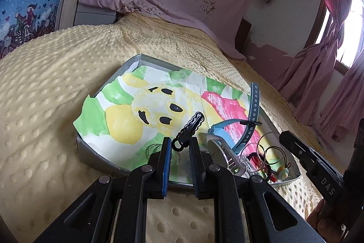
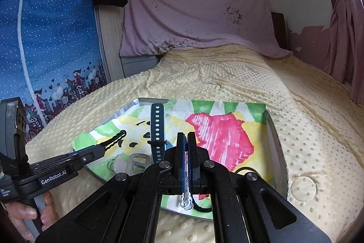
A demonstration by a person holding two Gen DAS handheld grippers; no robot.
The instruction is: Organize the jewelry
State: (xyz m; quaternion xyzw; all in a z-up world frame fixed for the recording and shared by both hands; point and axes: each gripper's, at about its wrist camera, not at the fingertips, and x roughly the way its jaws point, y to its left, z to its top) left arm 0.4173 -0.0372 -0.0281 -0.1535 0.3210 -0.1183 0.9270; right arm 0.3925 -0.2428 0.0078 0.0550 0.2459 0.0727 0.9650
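Black wavy-edged hair clip (image 1: 190,130) lies just ahead of the left gripper (image 1: 179,147), its long axis pointing away between parted, empty fingers. Right gripper (image 2: 186,153) is clamped on a thin silvery piece (image 2: 186,200).

Landmark: tray (image 1: 80,144) lying on the yellow blanket (image 1: 45,83). Far-left half of the tray is showing only the painted paper (image 1: 118,120), leaving open room for a gripper to come in. A black hair clip (image 1: 190,128) is sitting between the left gripper's (image 1: 179,147) parted fingers, near the tray's front rim. Right of it, a blue watch (image 1: 227,129) and wire bangles (image 1: 270,149) are crowding the tray's near-right corner. Blanket around the tray is lying open on all sides.
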